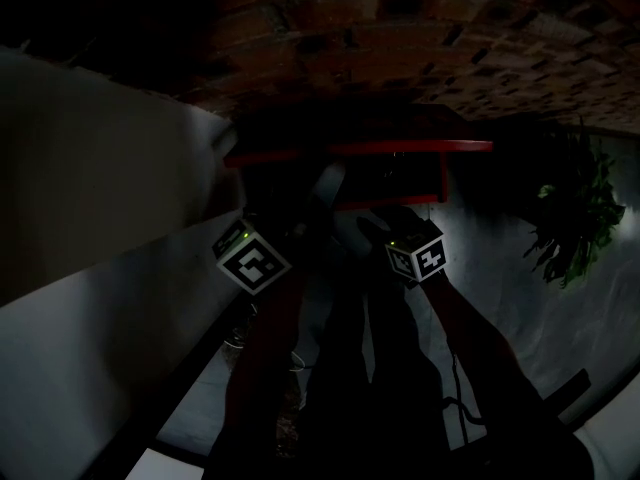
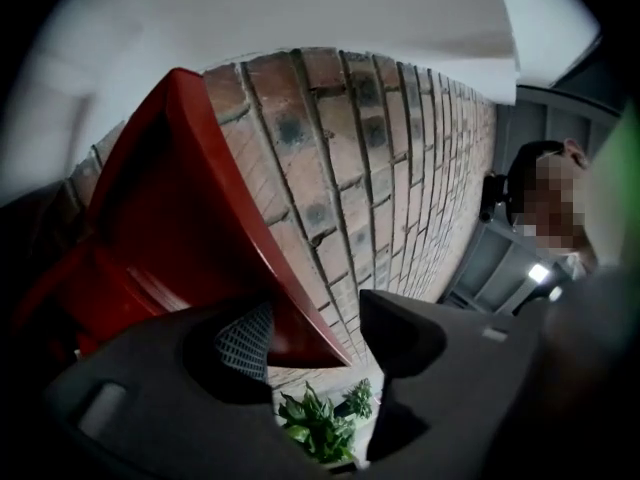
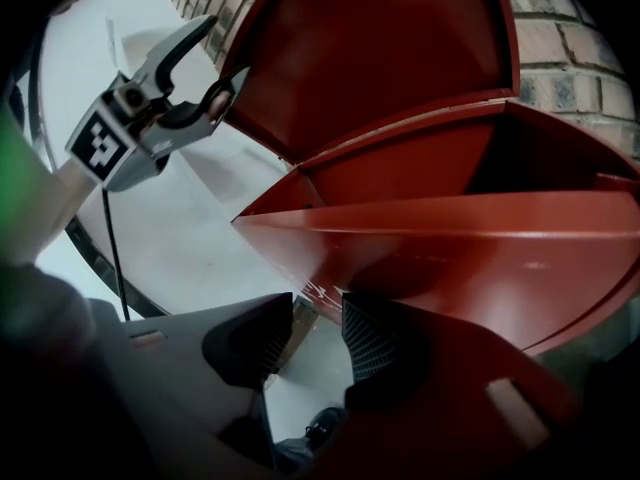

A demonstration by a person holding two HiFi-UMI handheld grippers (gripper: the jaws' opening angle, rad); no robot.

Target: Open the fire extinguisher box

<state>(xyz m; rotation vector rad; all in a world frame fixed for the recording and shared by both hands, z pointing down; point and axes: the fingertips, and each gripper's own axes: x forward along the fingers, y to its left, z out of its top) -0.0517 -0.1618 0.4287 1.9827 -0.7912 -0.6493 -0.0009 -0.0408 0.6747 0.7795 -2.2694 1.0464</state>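
Fire extinguisher box [image 3: 450, 238] on brick wall [image 2: 380, 168], lid [image 3: 380, 58] swung up. Left gripper [image 2: 315, 320]: jaws apart, lid corner between them against one pad [image 2: 245, 338], likely propping lid open. Right gripper [image 3: 315, 320]: jaws wide, empty, below box front rim, probably ready to steady it.
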